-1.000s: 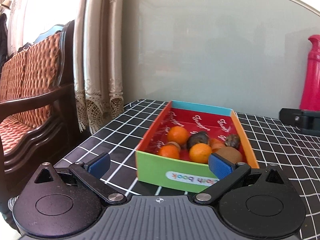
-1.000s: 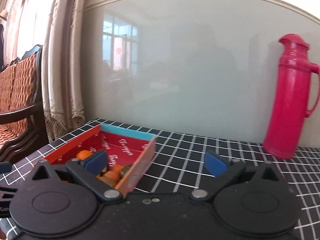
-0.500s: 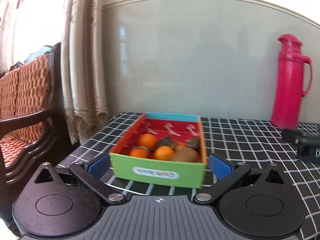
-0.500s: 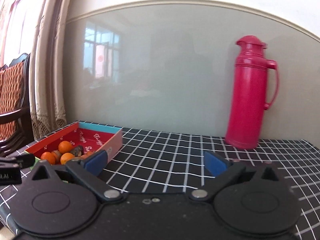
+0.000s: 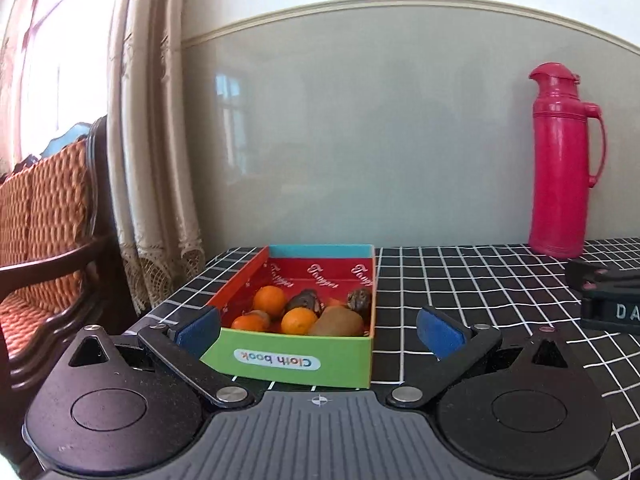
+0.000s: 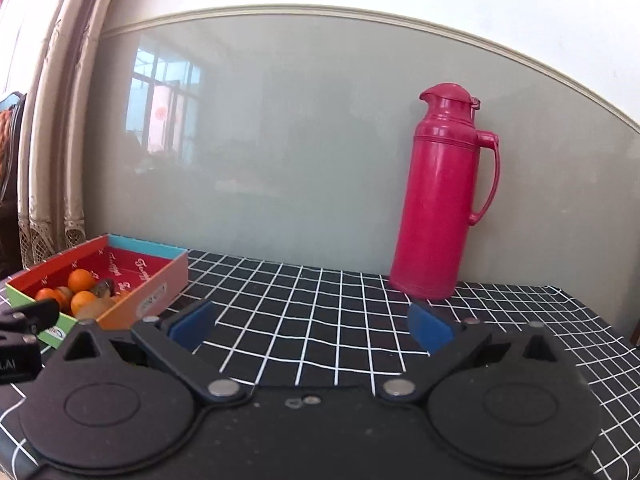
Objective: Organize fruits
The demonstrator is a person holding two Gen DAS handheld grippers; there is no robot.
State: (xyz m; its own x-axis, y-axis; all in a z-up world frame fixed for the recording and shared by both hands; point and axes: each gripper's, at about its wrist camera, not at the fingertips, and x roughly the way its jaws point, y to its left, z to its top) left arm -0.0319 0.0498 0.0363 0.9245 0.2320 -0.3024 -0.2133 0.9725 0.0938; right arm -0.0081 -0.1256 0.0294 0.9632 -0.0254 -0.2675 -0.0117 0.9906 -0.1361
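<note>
A colourful cardboard box (image 5: 294,362) with a green front wall stands on the checked table, also in the right wrist view as the box (image 6: 156,286) at far left. Inside lie oranges (image 5: 270,300), a brown kiwi (image 5: 340,321) and dark wrinkled fruits (image 5: 306,301). My left gripper (image 5: 320,332) is open just in front of the box, its blue pads on either side of the front wall, touching nothing. My right gripper (image 6: 310,326) is open over bare tablecloth, to the right of the box, with nothing between its fingers.
A tall pink thermos (image 6: 438,196) stands at the back against the grey wall panel; it shows as the thermos (image 5: 560,160) at the right. A wooden chair with orange cushion (image 5: 48,216) and a curtain (image 5: 156,160) flank the table's left edge.
Both views have swung to the right: the thermos has come into the left view, and the box has slid left in the right view. Both grippers stay open.
</note>
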